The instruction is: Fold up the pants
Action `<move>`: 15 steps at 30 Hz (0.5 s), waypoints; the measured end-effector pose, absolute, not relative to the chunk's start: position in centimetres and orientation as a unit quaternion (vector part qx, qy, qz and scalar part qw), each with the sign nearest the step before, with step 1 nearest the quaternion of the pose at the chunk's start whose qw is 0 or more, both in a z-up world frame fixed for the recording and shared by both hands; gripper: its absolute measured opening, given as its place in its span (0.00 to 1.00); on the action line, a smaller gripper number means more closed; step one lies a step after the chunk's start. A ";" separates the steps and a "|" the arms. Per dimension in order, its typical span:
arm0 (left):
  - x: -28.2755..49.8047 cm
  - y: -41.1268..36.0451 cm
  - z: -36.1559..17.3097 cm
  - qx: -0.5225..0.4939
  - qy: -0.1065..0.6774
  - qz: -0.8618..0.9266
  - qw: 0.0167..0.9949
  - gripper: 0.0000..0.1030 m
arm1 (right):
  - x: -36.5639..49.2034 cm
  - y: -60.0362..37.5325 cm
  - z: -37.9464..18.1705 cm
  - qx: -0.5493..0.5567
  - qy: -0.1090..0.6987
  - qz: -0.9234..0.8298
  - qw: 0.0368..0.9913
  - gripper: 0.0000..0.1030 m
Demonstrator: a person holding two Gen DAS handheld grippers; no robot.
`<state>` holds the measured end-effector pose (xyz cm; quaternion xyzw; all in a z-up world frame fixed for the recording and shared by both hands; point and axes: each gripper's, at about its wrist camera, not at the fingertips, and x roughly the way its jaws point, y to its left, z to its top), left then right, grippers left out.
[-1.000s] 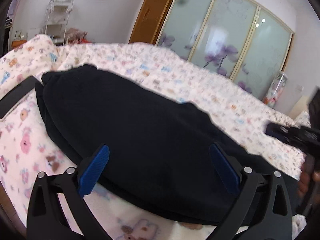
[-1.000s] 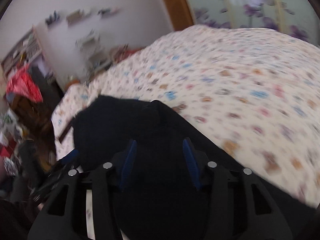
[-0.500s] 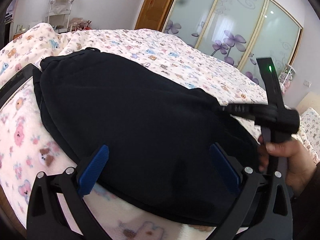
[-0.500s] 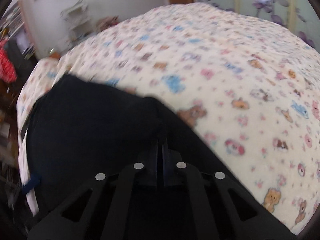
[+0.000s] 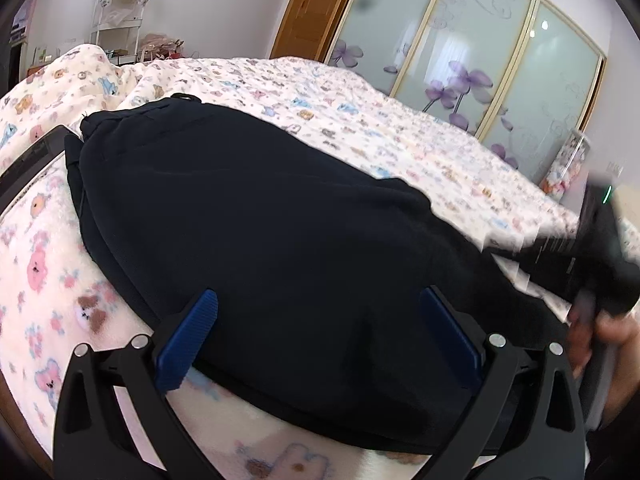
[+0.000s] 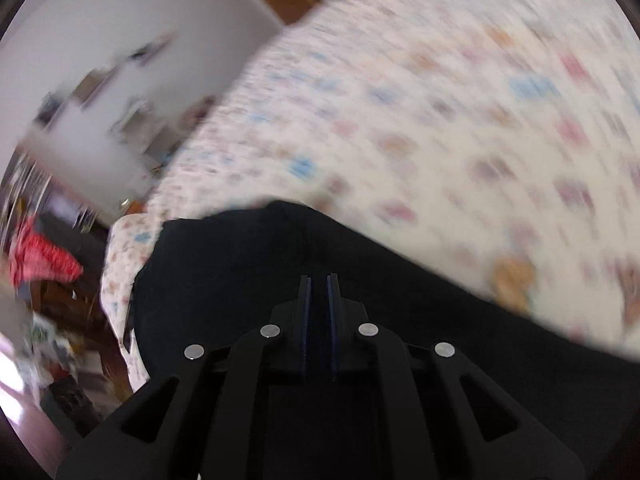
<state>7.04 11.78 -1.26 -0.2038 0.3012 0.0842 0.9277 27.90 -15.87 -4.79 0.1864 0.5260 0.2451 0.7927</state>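
Dark navy pants [image 5: 260,232] lie folded in a long bundle on the bed, waistband at the far left. My left gripper [image 5: 318,312] is open, its blue pads wide apart over the near edge of the pants, holding nothing. My right gripper [image 6: 319,280] is nearly shut, pads a narrow slit apart, above the pants [image 6: 240,280]; whether any cloth is pinched I cannot tell. It also shows blurred at the right of the left wrist view [image 5: 592,256], held by a hand.
The bed has a cream blanket with cartoon animals [image 5: 400,132]. A dark flat strip [image 5: 28,160] lies at the bed's left edge. Sliding glass wardrobe doors [image 5: 480,60] and a wooden door [image 5: 312,8] stand behind. Clutter and red cloth [image 6: 40,256] sit beside the bed.
My right gripper went from open to closed over the pants, then swung right and back; its view is now motion-blurred. My left gripper stays open in the same place.
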 end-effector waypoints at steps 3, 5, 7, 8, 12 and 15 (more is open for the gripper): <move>6.4 11.9 -0.9 -0.211 0.286 0.083 0.931 0.98 | 26.5 -19.1 -5.4 0.275 0.513 0.245 0.776 0.05; 6.0 12.0 -0.5 -0.217 0.273 0.083 0.934 0.98 | 24.0 -20.6 -3.5 0.255 0.476 0.235 0.808 0.06; 5.6 12.0 -0.3 -0.228 0.255 0.070 0.937 0.98 | 20.1 -22.9 -1.7 0.225 0.440 0.224 0.840 0.06; 5.4 11.8 -0.1 -0.229 0.247 0.062 0.939 0.98 | 18.0 -24.5 -1.1 0.219 0.425 0.217 0.851 0.06; 4.6 9.2 1.2 -0.187 0.213 0.018 0.959 0.98 | 9.9 -34.4 0.0 0.267 0.381 0.131 0.875 0.06; 4.6 7.6 1.6 -0.152 0.210 0.015 0.966 0.98 | 4.1 -43.3 -0.2 0.343 0.348 0.029 0.872 0.08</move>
